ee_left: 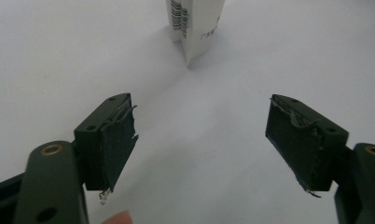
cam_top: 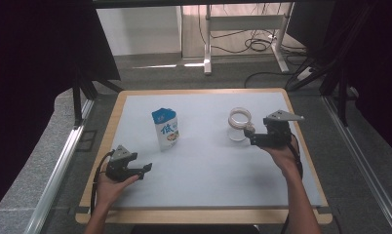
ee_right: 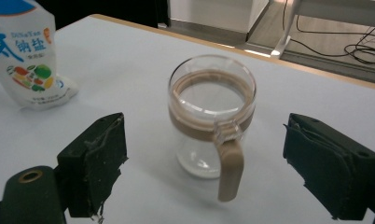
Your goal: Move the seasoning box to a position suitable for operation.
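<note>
Salt pouch (cam_top: 166,129) stands mid-table (cam_top: 204,190), glass mug (cam_top: 239,125) to its right; left gripper (cam_top: 146,169) near pouch, right gripper (cam_top: 248,134) beside mug.

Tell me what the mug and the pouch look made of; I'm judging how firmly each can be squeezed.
The mug looks like clear glass: the table shows through its glossy wall. Its band and handle are matte tan, maybe wood or plastic. The pouch looks like glossy printed plastic film, creased at its base, so probably soft. The right tool stands open before the mug's handle.

Left tongs (cam_top: 146,169), right tongs (cam_top: 248,132): black, frayed dark pads, brass-ringed holes, grey three-cornered top plates, trailing black cables; forearms bare.
</note>
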